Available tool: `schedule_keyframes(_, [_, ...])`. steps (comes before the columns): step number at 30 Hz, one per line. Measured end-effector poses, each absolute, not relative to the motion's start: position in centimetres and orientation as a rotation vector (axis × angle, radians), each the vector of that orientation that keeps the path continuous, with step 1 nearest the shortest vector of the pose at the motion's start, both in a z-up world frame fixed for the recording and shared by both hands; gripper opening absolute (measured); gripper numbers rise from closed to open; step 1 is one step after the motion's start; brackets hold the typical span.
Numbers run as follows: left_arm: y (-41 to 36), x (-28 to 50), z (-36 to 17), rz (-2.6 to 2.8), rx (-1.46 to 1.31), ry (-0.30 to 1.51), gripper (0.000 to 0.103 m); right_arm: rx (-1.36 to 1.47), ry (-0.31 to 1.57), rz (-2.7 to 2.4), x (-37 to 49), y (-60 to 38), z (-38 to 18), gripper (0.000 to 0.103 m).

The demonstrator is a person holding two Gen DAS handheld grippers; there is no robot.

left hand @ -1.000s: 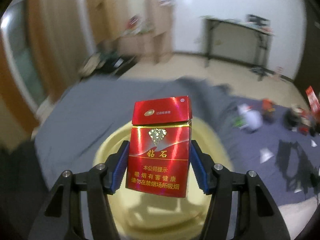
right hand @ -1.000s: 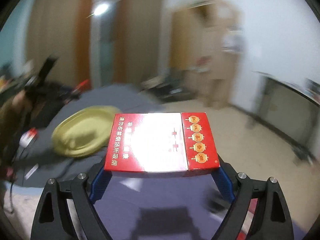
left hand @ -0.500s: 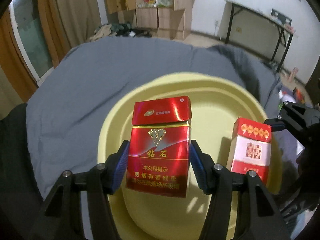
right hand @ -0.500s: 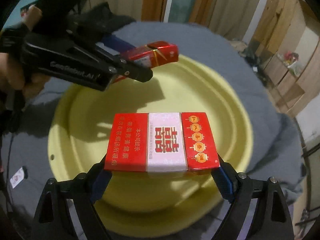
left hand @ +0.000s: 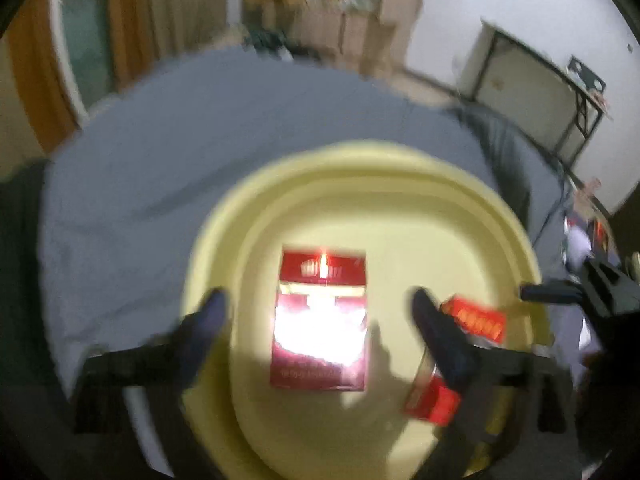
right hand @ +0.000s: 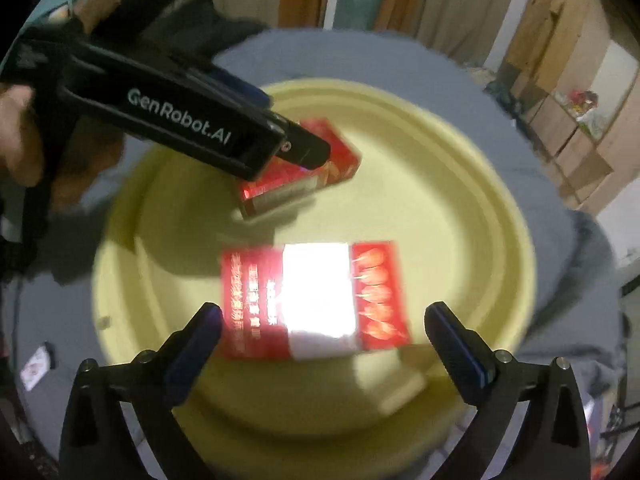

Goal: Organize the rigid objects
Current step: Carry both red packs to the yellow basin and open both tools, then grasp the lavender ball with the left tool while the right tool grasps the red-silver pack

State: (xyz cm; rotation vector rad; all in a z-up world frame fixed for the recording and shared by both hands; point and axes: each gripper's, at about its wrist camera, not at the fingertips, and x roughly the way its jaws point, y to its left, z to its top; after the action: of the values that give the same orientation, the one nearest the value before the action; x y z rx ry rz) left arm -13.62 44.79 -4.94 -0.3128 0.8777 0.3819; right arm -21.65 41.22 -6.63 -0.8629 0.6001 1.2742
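Both packs look delivered into the yellow basin (right hand: 472, 184): the red-and-white pack (right hand: 316, 300) near its front, the red pack (left hand: 320, 320) mid-basin. The left gripper (left hand: 316, 320) and right gripper (right hand: 320, 332) gape apart, empty. Other clutter may remain.

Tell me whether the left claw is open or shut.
Open: the left claw has both fingers spread clear of the red pack in the yellow basin.

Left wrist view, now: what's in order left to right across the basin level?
Grey sheet → basin near rim → all-red pack lying in the basin → red-and-white pack → right gripper at the far right edge. Left gripper jaws stand open either side of the all-red pack.
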Motion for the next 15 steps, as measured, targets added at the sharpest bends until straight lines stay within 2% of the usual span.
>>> schedule_keyframes(6, [37.7,-11.3,1.1,0.273,-0.192,0.743,0.103,-0.643,0.494,1.050,-18.3,29.7,1.1,0.102])
schedule_keyframes(9, [32.1,-7.8,1.8,0.137,-0.117,0.741,0.103,-0.513,0.508,0.775,-15.0,18.6,4.7,0.103])
schedule_keyframes(12, [26.3,-4.1,1.1,-0.007,-0.097,0.758,0.103,-0.448,0.538,0.566,-13.3,9.2,5.3,0.103])
schedule_keyframes(15, [22.0,-0.8,-0.2,-0.063,-0.141,0.786,0.103,-0.386,0.630,0.388,-12.2,3.1,2.9,0.103])
